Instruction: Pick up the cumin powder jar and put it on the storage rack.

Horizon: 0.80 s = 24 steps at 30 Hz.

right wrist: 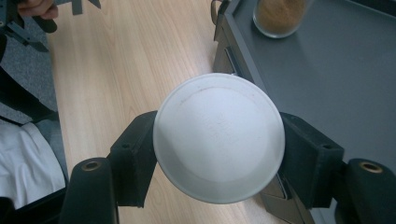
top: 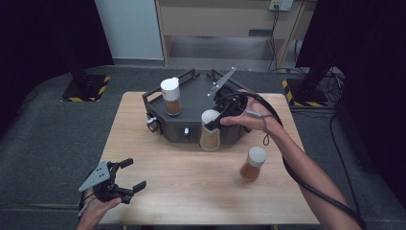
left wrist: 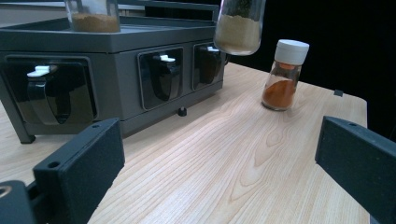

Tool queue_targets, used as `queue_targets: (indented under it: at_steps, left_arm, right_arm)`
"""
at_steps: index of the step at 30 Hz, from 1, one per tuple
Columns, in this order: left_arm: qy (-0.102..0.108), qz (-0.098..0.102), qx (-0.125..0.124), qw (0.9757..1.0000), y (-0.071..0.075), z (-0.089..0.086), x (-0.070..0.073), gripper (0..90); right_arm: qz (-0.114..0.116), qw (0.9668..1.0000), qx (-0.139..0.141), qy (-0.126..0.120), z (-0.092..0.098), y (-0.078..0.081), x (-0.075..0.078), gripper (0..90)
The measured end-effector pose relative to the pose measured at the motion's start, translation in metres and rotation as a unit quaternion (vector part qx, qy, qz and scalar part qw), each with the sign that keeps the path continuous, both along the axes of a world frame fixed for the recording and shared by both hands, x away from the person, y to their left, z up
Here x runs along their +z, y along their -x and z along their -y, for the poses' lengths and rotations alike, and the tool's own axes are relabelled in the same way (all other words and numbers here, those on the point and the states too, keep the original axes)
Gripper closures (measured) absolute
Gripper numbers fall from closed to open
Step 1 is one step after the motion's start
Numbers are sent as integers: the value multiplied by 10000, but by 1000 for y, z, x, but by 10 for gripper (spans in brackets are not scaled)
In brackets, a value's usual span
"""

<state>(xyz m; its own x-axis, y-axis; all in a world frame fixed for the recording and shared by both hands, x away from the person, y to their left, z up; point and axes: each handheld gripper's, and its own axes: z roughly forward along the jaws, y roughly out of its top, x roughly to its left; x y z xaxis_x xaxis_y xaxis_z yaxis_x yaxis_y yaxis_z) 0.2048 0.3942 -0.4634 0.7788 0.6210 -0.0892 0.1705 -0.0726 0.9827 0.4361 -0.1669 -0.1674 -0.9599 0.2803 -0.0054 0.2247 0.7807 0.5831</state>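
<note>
The right gripper (top: 216, 120) has its fingers clamped on the white cap of a spice jar (top: 209, 132), one black pad on each side of the cap rim, as seen in the right gripper view (right wrist: 218, 137). The jar hangs upright, long axis vertical, cap up and base down, lifted off the table (top: 182, 187) just in front of the front edge of the dark grey rack (top: 191, 103). In the left gripper view its base (left wrist: 238, 32) is seen in the air, above the level of the rack's top.

Jar body: clear glass, tapered cylinder, part-filled with pale tan powder. Cap: round, smooth, matt white plastic with a faint raised inner ring.

A second jar (top: 171, 97) of the same pattern, with brown powder, stands upright on the rack's flat top. A third jar (top: 253, 164), with orange-red powder and a white cap, stands upright on the table to the right of the rack, apart from it.

Rack: angular, matt dark grey, with a raised rim and recessed black pockets in its front face (left wrist: 161, 77). Table: light wood, clear straight grain, smooth finish.

The left gripper (top: 125, 176) rests at the near left corner of the table, fingers spread wide with nothing between them.
</note>
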Motion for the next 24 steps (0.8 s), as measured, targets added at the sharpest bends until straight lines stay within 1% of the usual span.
queue_targets:
  at_steps: [8, 16, 24]
  left_arm:
    - [17, -2, 0, 10000, 0, -1, 0, 0]
    - [10, 0, 1, 10000, 0, 0, 0, 0]
    - [11, 7, 4, 10000, 0, -1, 0, 0]
  right_arm:
    - [6, 10000, 8, -15, -4, -4, 16, 342]
    - [25, 9999, -130, -70, -6, -9, 34, 342]
    - [71, 9996, -272, -99, -11, -15, 46, 342]
